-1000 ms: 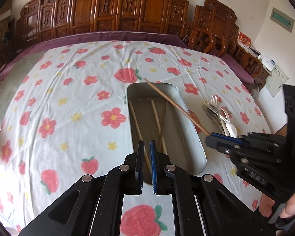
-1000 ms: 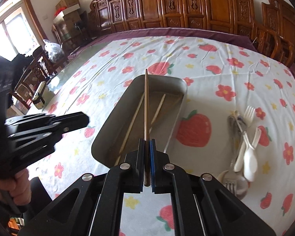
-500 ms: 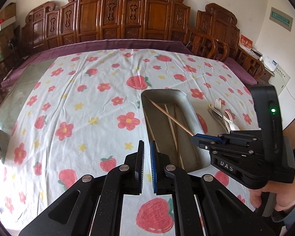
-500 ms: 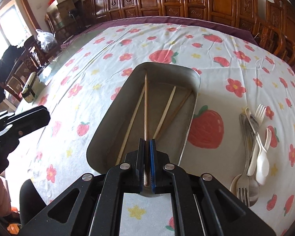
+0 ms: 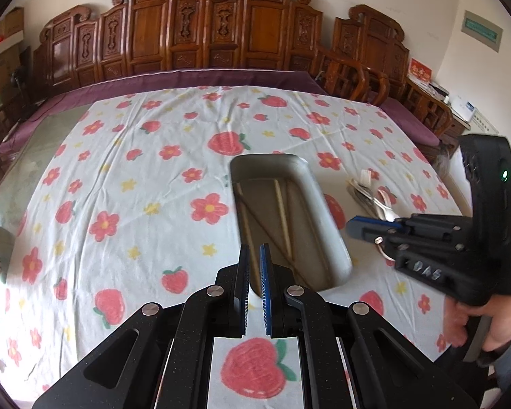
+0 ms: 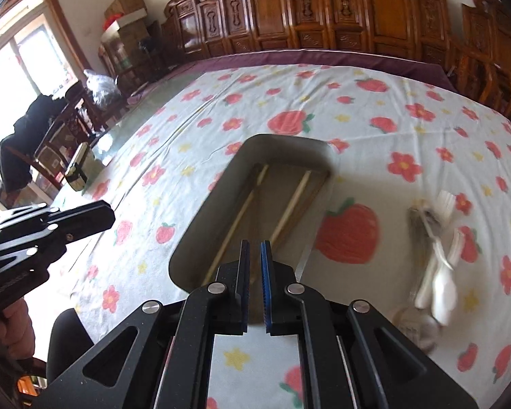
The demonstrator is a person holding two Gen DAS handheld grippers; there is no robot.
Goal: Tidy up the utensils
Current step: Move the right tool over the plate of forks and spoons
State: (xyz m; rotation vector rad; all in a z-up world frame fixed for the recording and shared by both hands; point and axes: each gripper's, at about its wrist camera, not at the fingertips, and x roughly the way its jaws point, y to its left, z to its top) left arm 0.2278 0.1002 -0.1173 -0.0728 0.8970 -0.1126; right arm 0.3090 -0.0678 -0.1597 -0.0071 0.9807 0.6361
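A steel tray (image 5: 327, 225) (image 6: 201, 218) lies on the strawberry-print cloth with several wooden chopsticks (image 5: 282, 211) (image 6: 289, 211) flat inside it. My left gripper (image 5: 254, 248) (image 6: 110, 214) hovers at the tray's near left corner, jaws together and empty. My right gripper (image 6: 254, 245) (image 5: 352, 226) hangs over the tray's near end, jaws almost together with nothing between them. A pile of forks and spoons (image 5: 368, 194) (image 6: 439, 248), some metal and some white plastic, lies on the cloth right of the tray.
Carved wooden chairs (image 5: 221, 34) line the table's far side and right corner. A purple cloth (image 5: 204, 78) shows beyond the printed one. Bare glass tabletop (image 6: 136, 119) and a small box (image 6: 76, 173) lie to the left.
The chopstick that the right gripper held over the tray now lies inside it, let go. The right gripper has drawn back toward the tray's near right. The left gripper stayed shut and backed off slightly.
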